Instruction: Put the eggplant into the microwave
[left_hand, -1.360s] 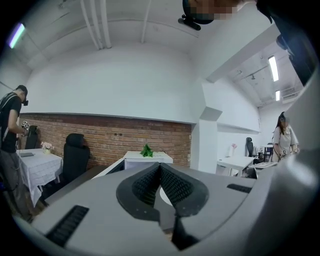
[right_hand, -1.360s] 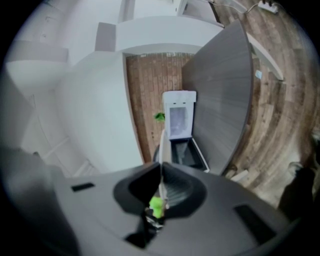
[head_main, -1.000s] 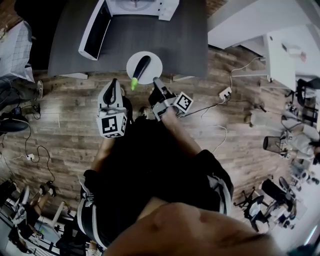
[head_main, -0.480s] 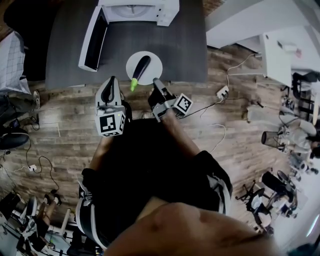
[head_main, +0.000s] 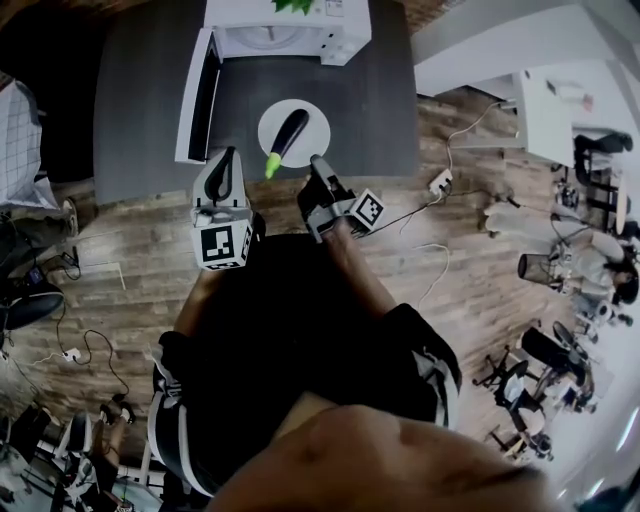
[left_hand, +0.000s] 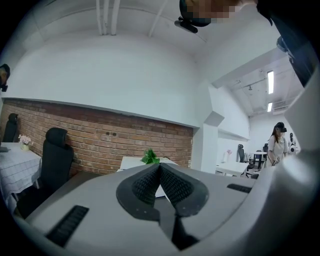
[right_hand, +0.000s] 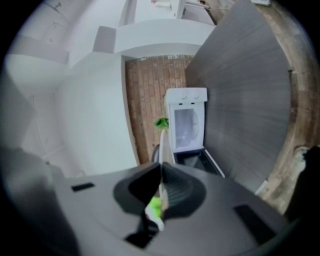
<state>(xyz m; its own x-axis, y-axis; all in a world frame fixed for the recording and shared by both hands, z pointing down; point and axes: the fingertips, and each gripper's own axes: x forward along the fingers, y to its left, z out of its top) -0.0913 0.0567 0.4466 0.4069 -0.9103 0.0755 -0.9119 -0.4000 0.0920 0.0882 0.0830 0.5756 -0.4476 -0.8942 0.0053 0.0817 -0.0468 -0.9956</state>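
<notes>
Looking steeply down from the head view and starting at the left: takes in a dark grey table across the top, edged below by wooden floor. Meets next the microwave door, swung wide open toward the left, hinged to the white microwave at the table's far side.

Moving right, reaches the left gripper, held over the table's near edge, left of the plate and apart from it. Reads its jaws in the left gripper view as pressed together tip to tip, pinching nothing. Sees past them a black chair at the left, a brick wall, a small green plant above the tips, and a standing person far off at the right.

Comes then to a white plate, flat on the table just in front of the microwave. Finds the eggplant lying on it, dark body angled toward the microwave, green stem end reaching the plate's near rim.

Arrives at the right gripper, close by the plate's near right rim; cannot tell whether touching it. Shows, in the right gripper view, jaws closed against each other at the tips and gripping nothing, with the plate's rim edge-on and the green stem visible through the slit behind the tips, and the open microwave farther on.

Ends at the right with a white desk and cables on the floor.
</notes>
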